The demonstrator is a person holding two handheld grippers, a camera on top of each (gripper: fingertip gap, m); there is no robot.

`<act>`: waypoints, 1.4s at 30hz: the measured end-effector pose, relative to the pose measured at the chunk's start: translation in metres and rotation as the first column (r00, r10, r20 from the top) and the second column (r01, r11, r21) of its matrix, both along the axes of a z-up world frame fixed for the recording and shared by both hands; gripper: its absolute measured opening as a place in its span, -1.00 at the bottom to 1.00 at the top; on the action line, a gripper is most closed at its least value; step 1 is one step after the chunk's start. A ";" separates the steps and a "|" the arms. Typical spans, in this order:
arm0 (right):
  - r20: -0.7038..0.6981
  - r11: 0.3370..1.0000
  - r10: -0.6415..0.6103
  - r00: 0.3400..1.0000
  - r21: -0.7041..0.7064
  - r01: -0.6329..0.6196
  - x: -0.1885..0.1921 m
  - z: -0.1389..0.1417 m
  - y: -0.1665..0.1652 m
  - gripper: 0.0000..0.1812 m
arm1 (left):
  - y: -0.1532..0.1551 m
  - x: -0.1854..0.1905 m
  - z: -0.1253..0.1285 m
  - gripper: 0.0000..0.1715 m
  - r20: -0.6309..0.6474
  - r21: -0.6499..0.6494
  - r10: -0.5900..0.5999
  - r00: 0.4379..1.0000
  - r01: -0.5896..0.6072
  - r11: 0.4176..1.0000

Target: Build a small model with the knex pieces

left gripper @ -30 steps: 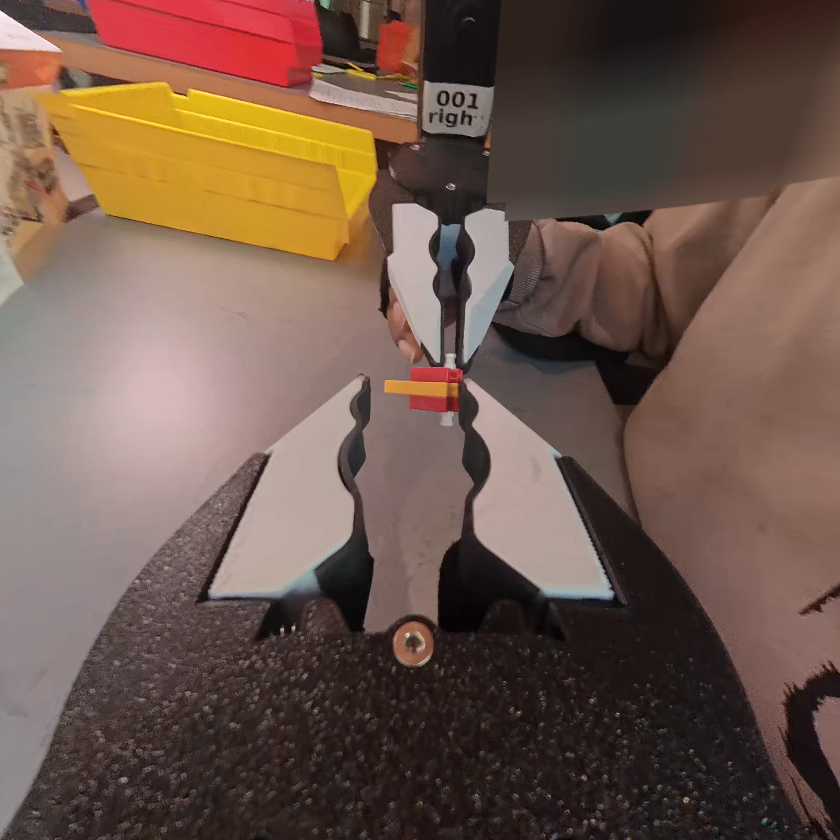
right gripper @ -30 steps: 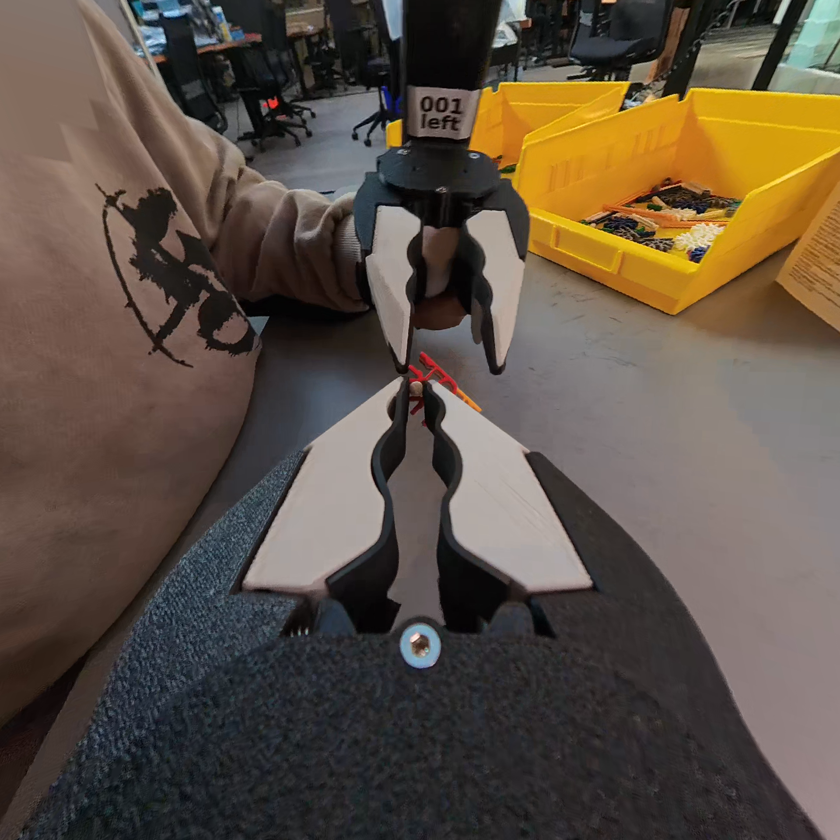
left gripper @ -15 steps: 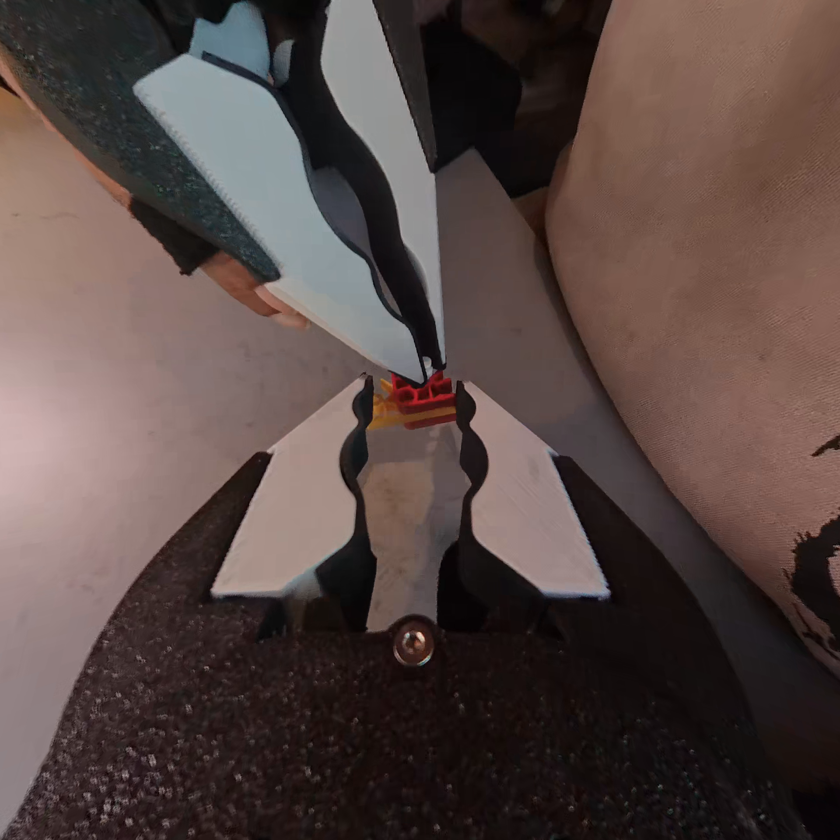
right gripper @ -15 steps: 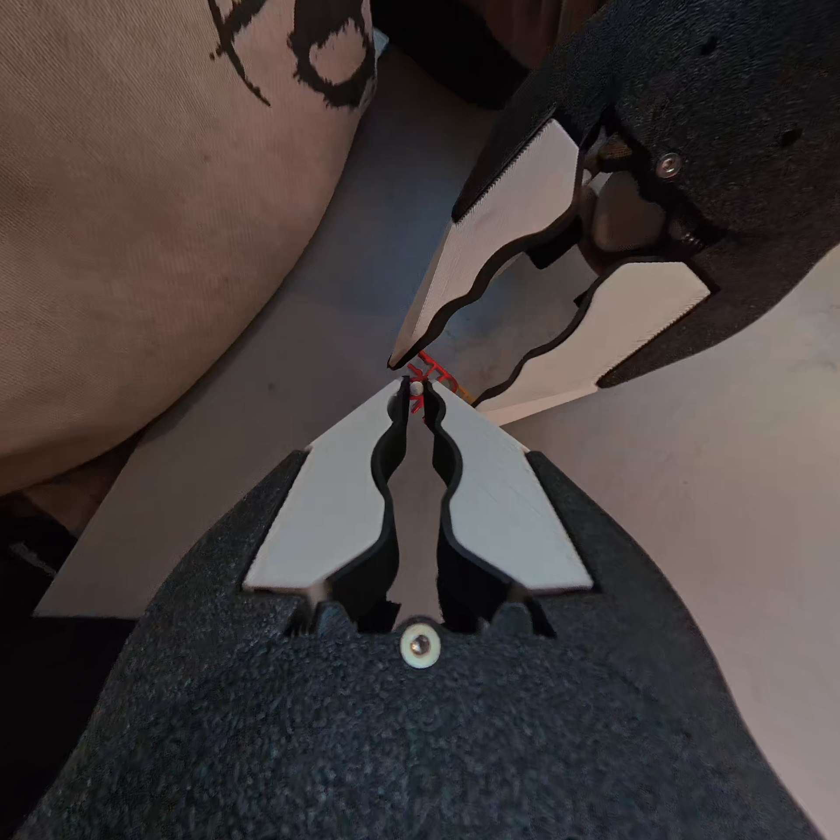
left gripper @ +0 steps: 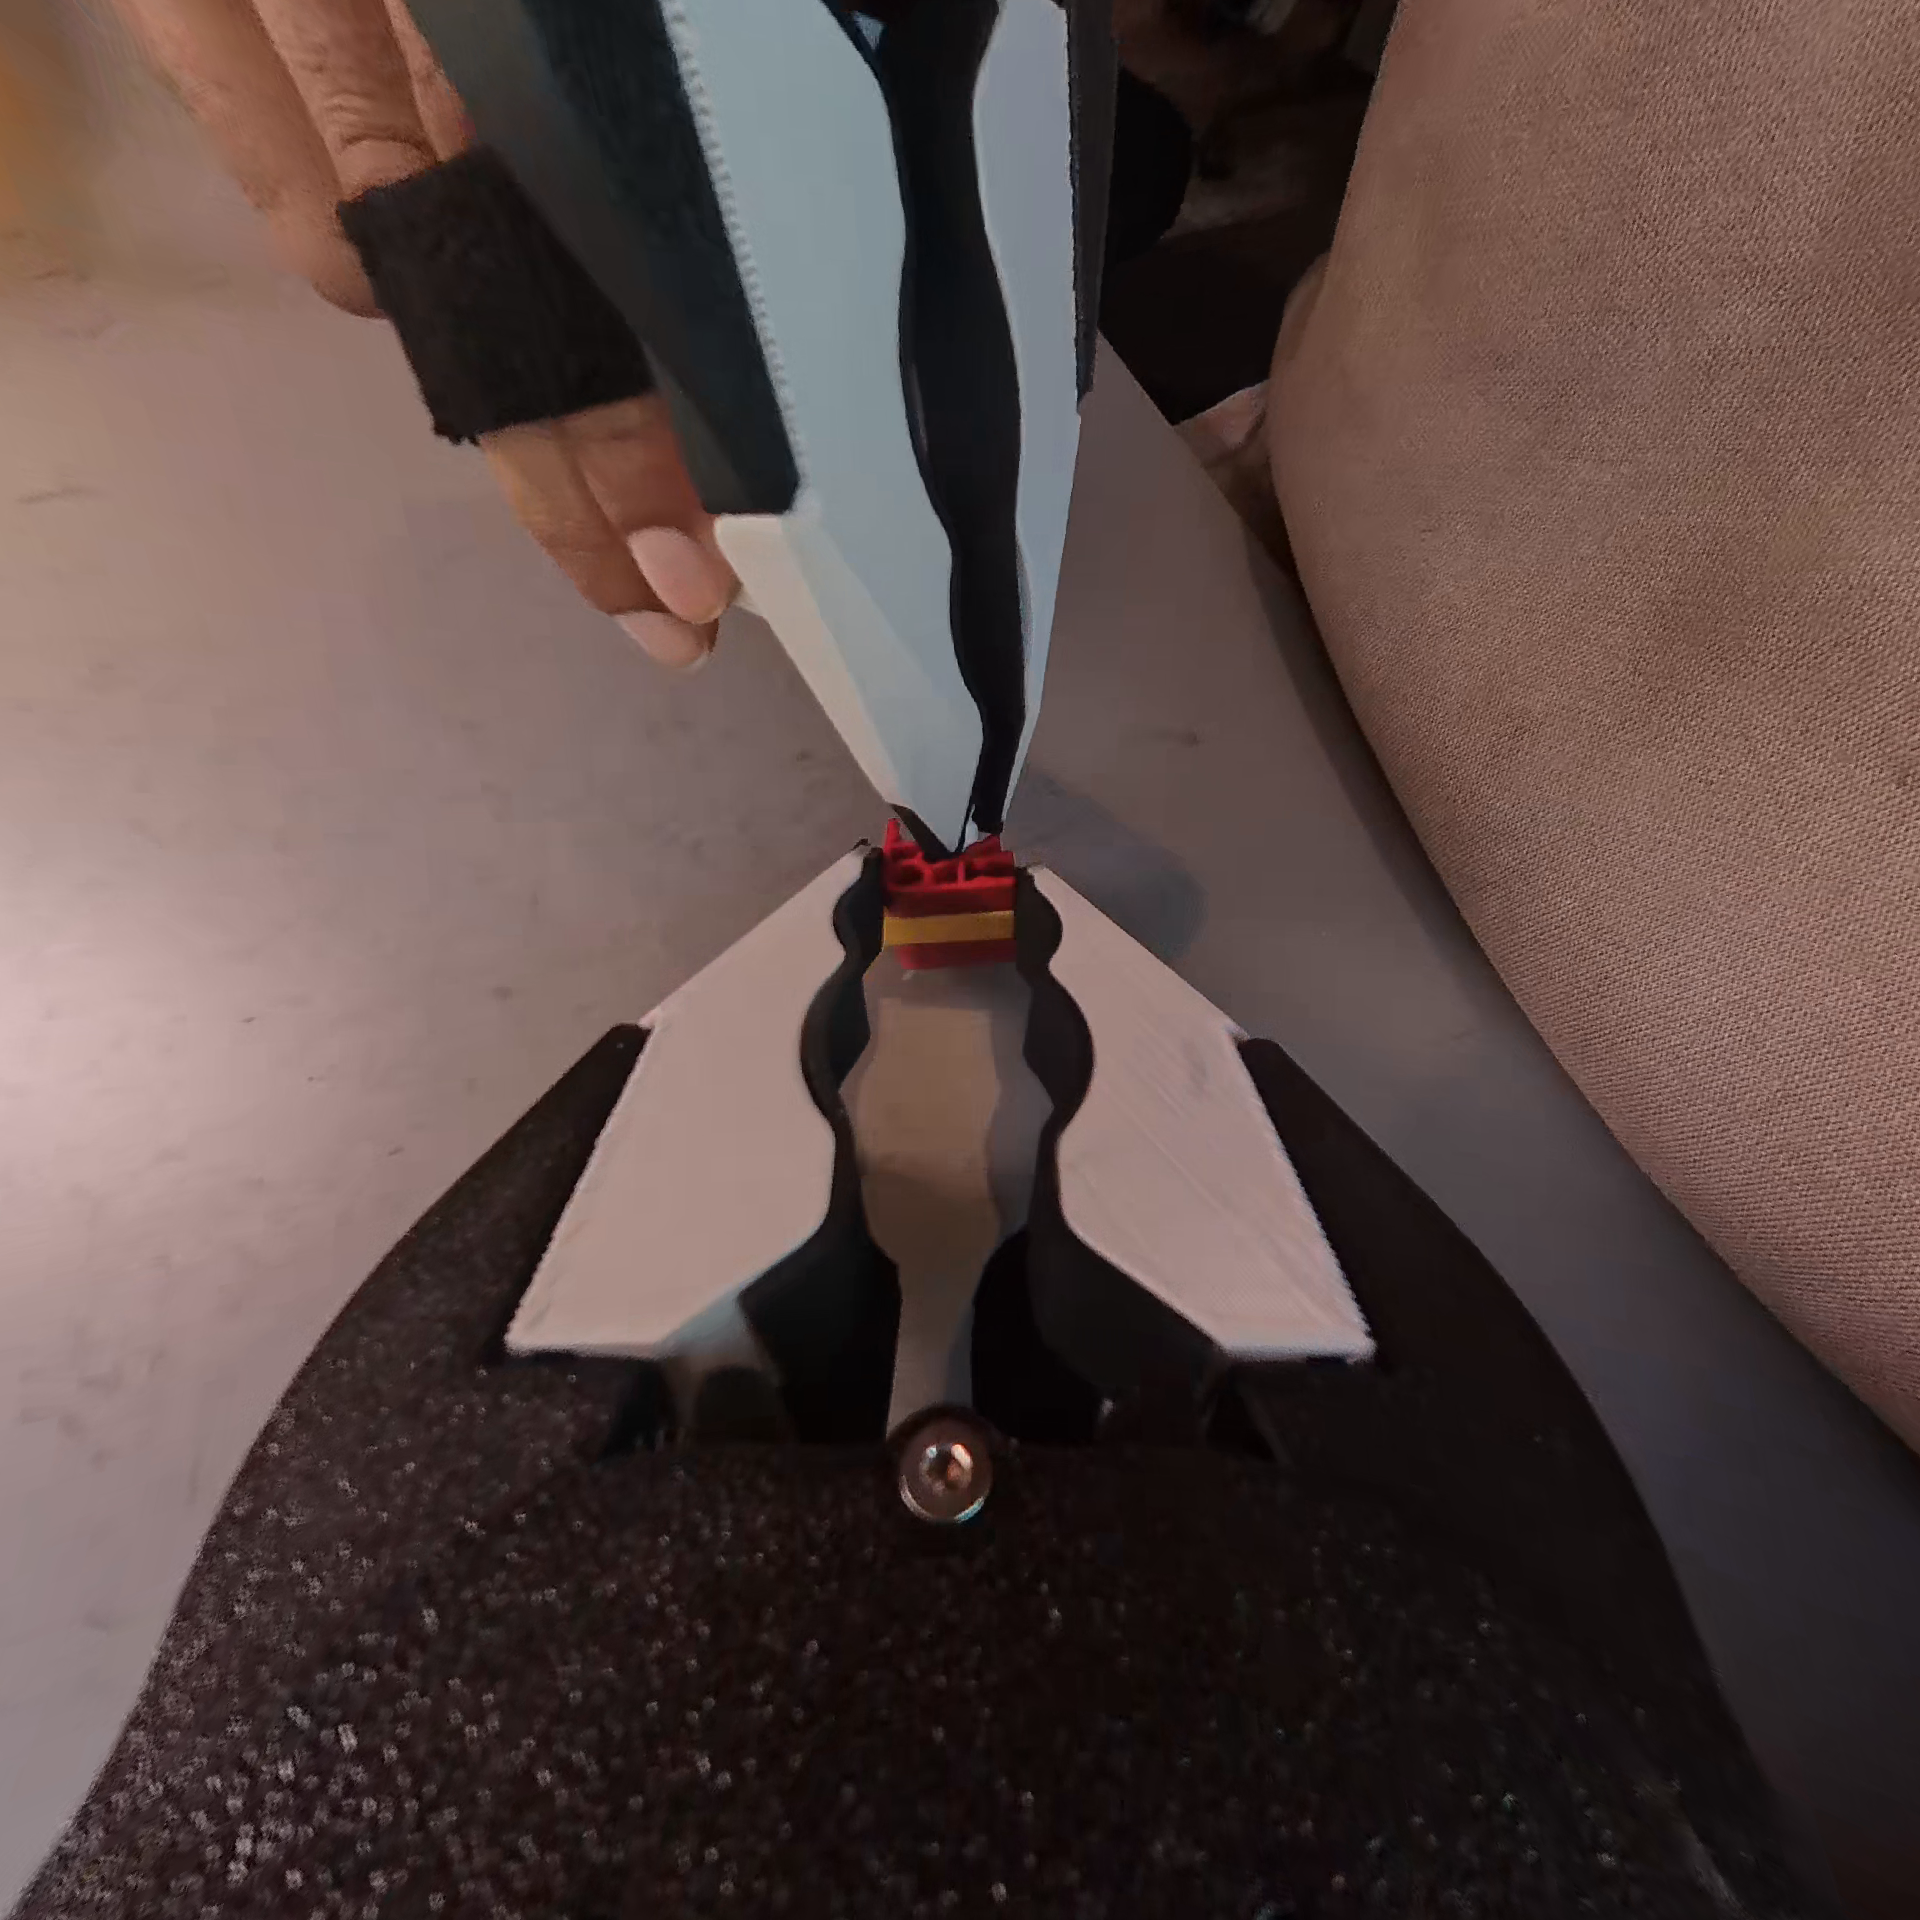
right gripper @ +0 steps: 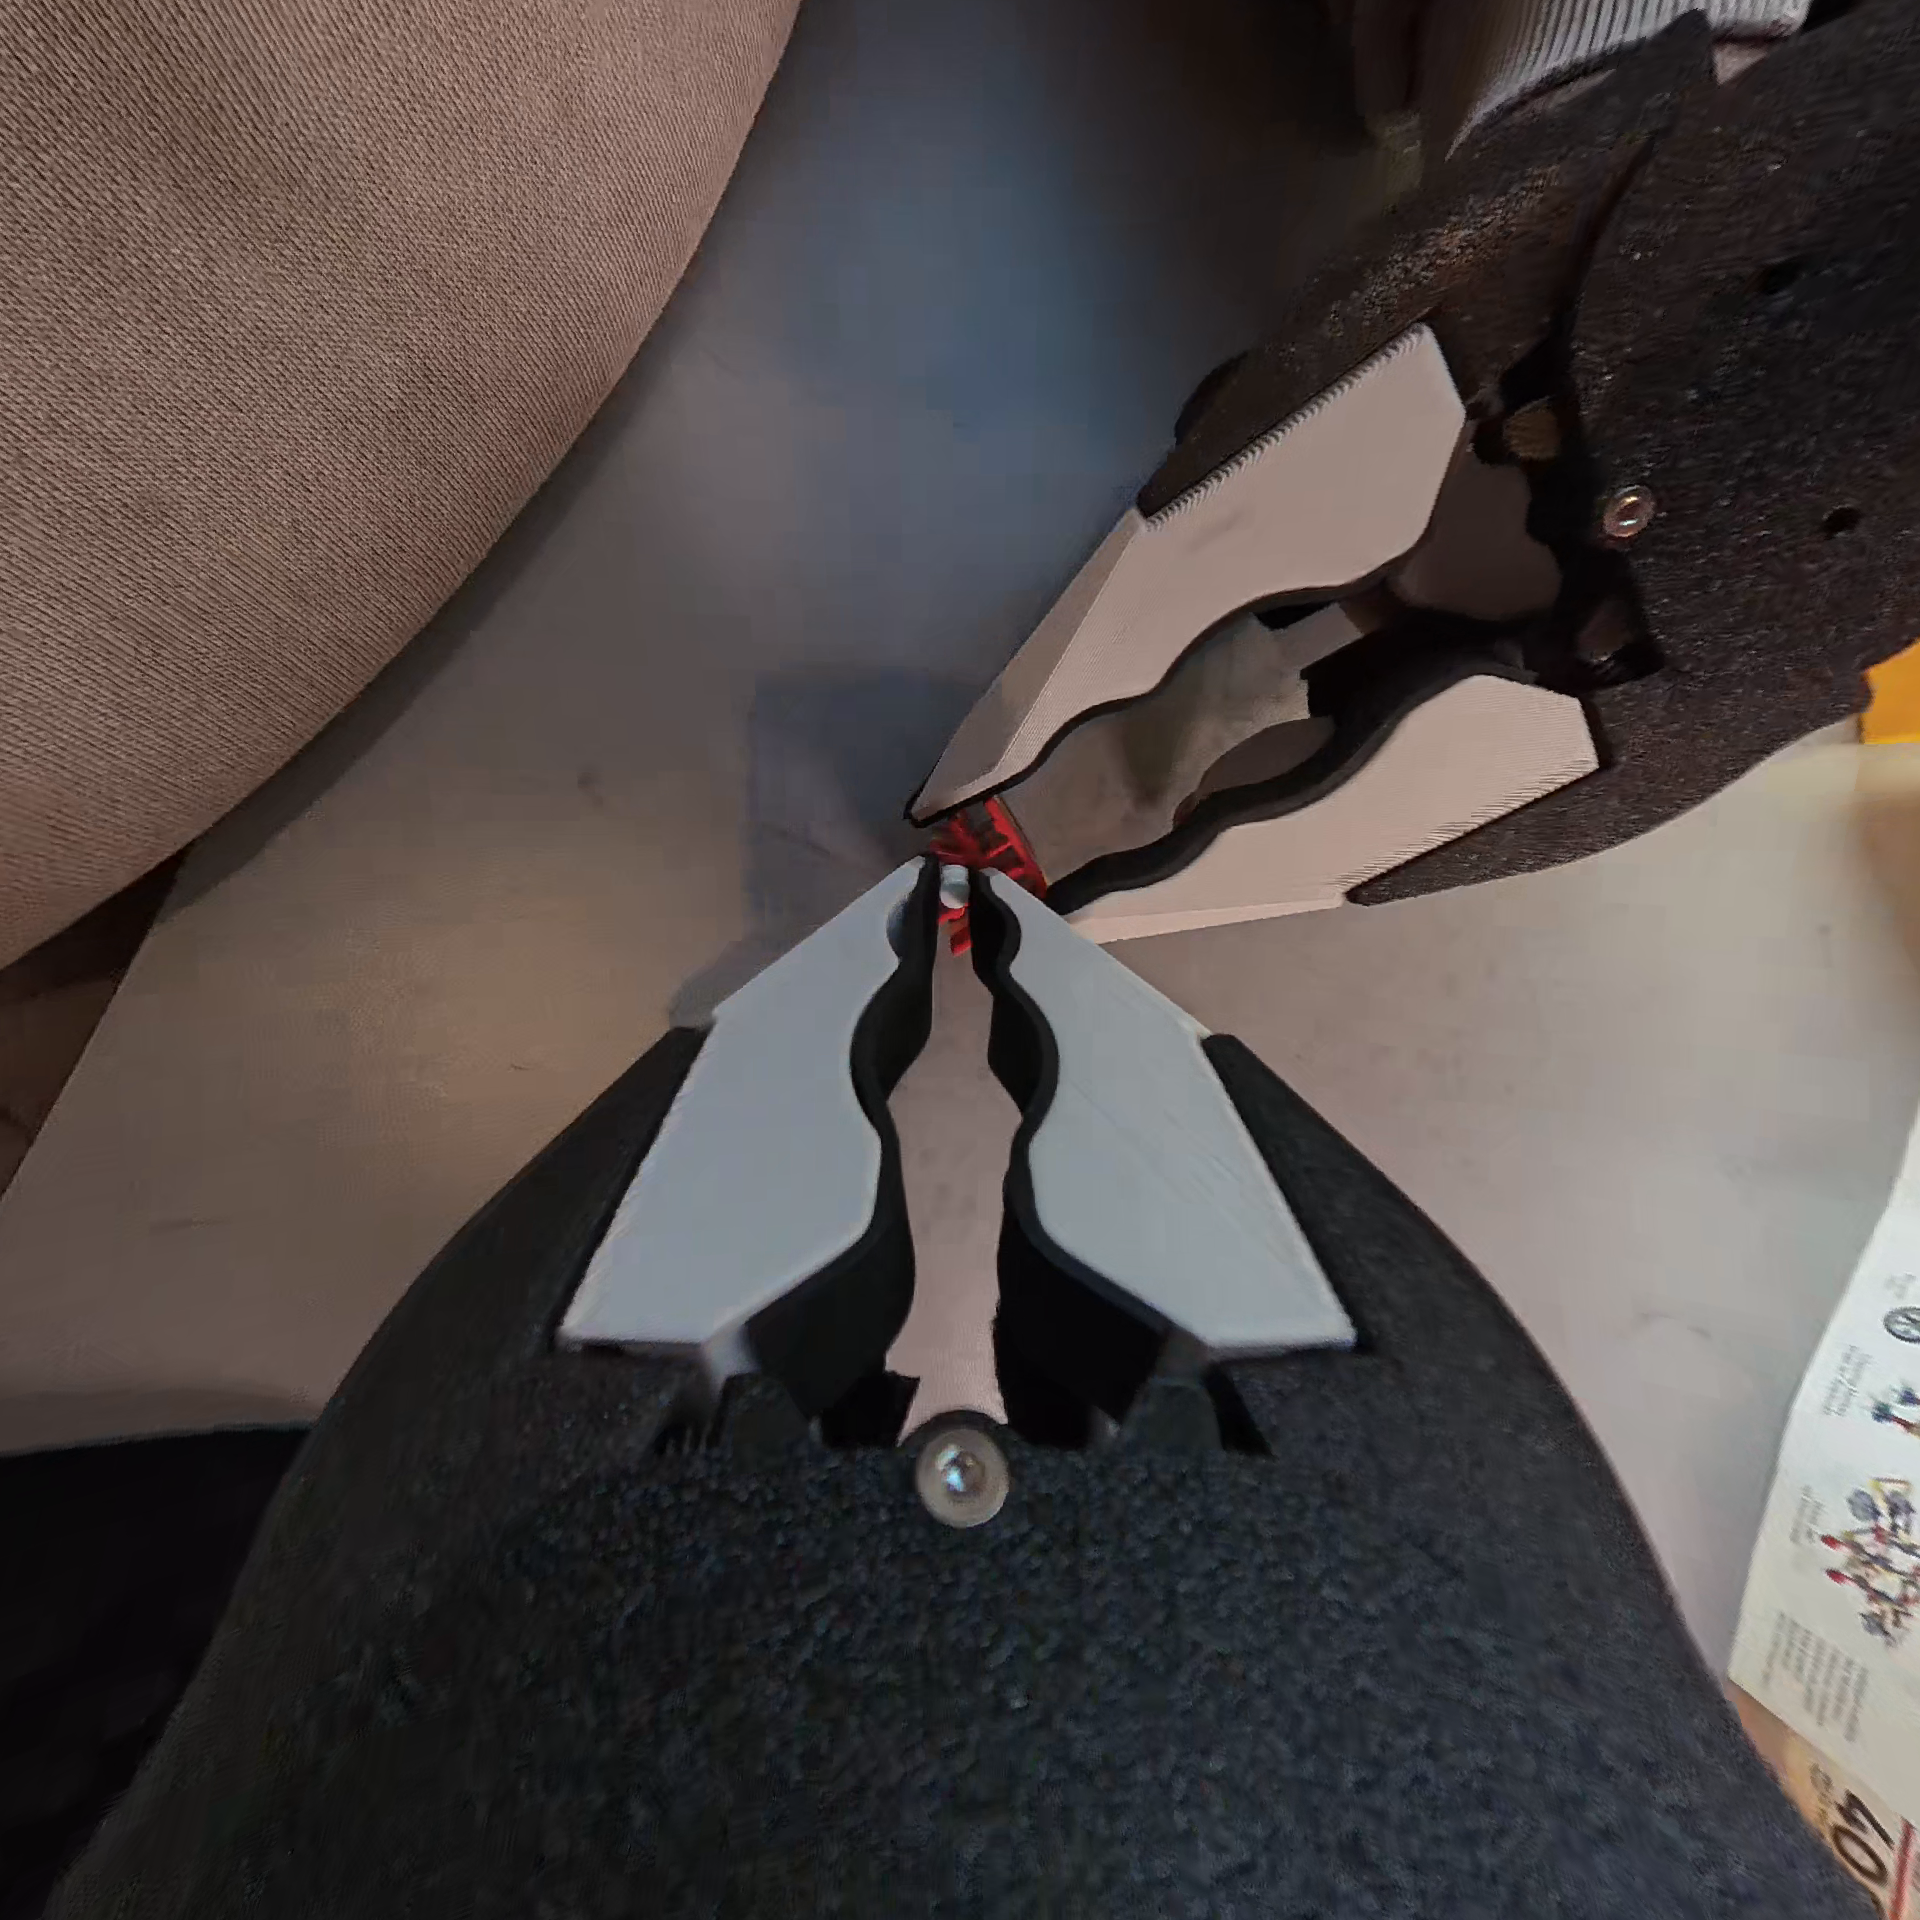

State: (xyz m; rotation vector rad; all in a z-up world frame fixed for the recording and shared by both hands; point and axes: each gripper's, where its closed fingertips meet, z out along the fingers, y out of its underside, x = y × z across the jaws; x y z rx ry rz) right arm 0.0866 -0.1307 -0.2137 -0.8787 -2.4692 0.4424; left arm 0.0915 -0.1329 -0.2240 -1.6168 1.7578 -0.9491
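A small red plastic piece (left gripper: pixel 948 914) with a yellow strip across it sits between the tips of my left gripper (left gripper: pixel 948 899), which is shut on it just above the grey table. My right gripper (right gripper: pixel 954 896) is shut on a thin white rod (right gripper: pixel 954 889) that goes into the red piece (right gripper: pixel 987 836). In the left wrist view the right gripper (left gripper: pixel 956 821) comes down from above and meets the red piece's top. In the right wrist view the left gripper (right gripper: pixel 977 847) comes in from the upper right. The rod's far end is hidden.
A person's beige sleeve and body (left gripper: pixel 1621 582) fill the right of the left wrist view and the upper left of the right wrist view (right gripper: pixel 312 364). A hand with a black finger band (left gripper: pixel 499 312) holds the right gripper. A printed paper sheet (right gripper: pixel 1849 1507) lies at the right edge. The tips of both grippers are at nearly the same place.
Both grippers have tilted down toward the table and drawn close together. My left gripper, open one second ago, has shut on the red piece. The right gripper has stayed shut on the white rod.
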 end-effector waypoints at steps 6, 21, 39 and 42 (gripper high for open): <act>-0.068 0.996 -0.058 0.996 -0.074 0.053 0.002 0.004 -0.007 -0.98 | -0.006 0.002 0.007 -0.71 0.028 -0.069 0.003 1.000 -0.001 0.998; -0.331 0.976 -0.212 0.920 -0.121 0.181 0.000 0.058 0.008 -0.97 | 0.006 0.003 0.064 -0.72 0.284 -0.295 0.166 0.944 -0.079 0.952; -0.415 0.949 -0.297 0.860 -0.030 0.314 0.014 0.049 -0.014 -0.99 | -0.013 0.013 0.061 -0.74 0.280 -0.347 0.096 0.955 0.008 0.938; -0.444 0.936 -0.350 0.825 -0.139 0.322 0.014 0.055 -0.010 -0.99 | -0.007 0.013 0.069 -0.73 0.300 -0.361 0.130 0.945 -0.014 0.932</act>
